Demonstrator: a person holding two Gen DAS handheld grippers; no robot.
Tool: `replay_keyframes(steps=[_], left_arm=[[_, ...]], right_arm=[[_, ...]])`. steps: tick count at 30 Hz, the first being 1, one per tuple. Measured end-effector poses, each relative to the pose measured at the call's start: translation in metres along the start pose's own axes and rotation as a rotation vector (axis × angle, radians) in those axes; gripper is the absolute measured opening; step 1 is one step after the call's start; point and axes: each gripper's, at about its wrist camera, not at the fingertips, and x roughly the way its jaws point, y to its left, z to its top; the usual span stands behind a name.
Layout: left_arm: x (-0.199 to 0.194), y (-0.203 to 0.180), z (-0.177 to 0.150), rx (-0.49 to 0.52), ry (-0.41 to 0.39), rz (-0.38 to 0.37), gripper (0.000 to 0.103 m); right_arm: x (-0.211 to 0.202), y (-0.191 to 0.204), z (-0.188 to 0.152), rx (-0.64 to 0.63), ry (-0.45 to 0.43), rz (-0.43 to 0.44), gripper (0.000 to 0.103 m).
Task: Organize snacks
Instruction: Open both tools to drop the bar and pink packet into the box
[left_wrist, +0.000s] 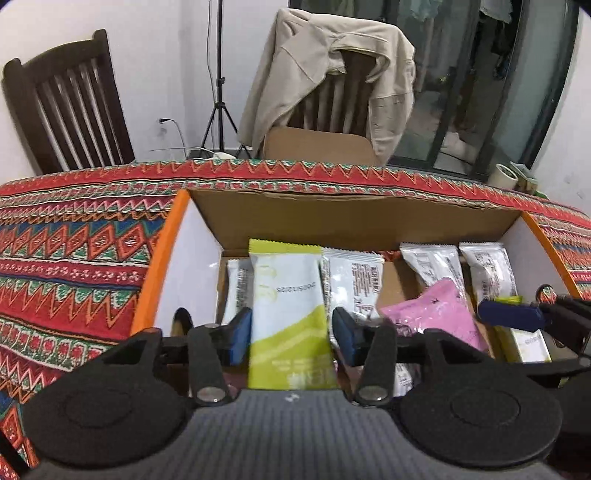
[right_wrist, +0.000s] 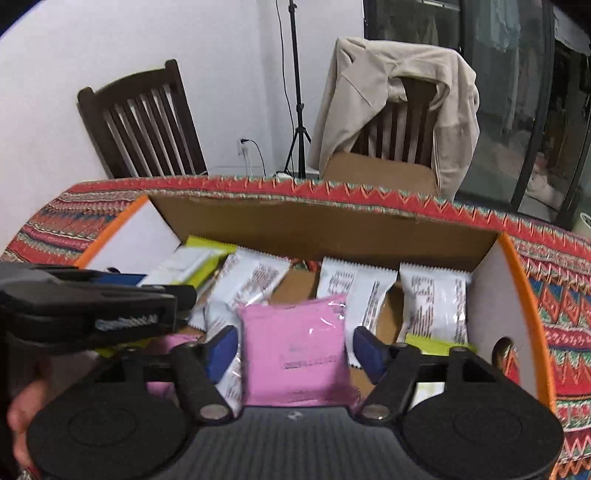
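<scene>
Though blurred, pink pkt (right_wrist: 295, 354) base hidden behind R gripper (right_wrist: 293, 349).

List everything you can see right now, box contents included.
cardboard box: 1, brown, orange-edged white flaps, on tablecloth
green-and-white packets: 2, in box
pink packet: 1 clear, in box
white packets: at least 4, in box
tablecloth: 1, red patterned, over table
wooden chairs: 2, dark, behind table
jacket: 1, beige, on right chair
tripod: 1, black, by wall
tape roll: 1, off-white, far right
left gripper: open, straddling one green-and-white packet
right gripper: open, straddling pink packet
</scene>
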Motion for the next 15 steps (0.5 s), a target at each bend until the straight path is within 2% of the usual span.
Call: replay_keyframes(steps=[2,9,10,11,12,13,15], left_arm=[[0.000,-0.002,-0.002,0.005,0.002,-0.003,0.054],[-0.010,-0.004,-0.006,0.007,-0.020,0.005,0.056],[-0.014,-0.004,-0.007,0.007,-0.031,0.007,0.061],[-0.021,-0.004,-0.008,0.008,-0.043,0.016,0.075],[-0.029,-0.004,-0.009,0.007,-0.071,0.034,0.082],[-0.038,-0.003,-0.010,0.005,-0.100,0.035,0.094],[-0.056,-0.002,-0.009,0.008,-0.124,0.007,0.096]], right_arm=[[-0.003,0.001,-0.003,-0.003,-0.009,-0.008,0.077],[-0.006,0.005,-0.006,-0.025,-0.018,-0.027,0.080],[-0.008,0.004,-0.005,-0.028,-0.022,-0.029,0.081],[-0.010,0.004,-0.006,-0.029,-0.031,-0.032,0.084],[-0.014,0.003,-0.006,-0.030,-0.039,-0.041,0.085],[-0.018,0.001,-0.006,-0.028,-0.046,-0.048,0.085],[-0.030,-0.005,-0.005,-0.016,-0.063,-0.038,0.086]])
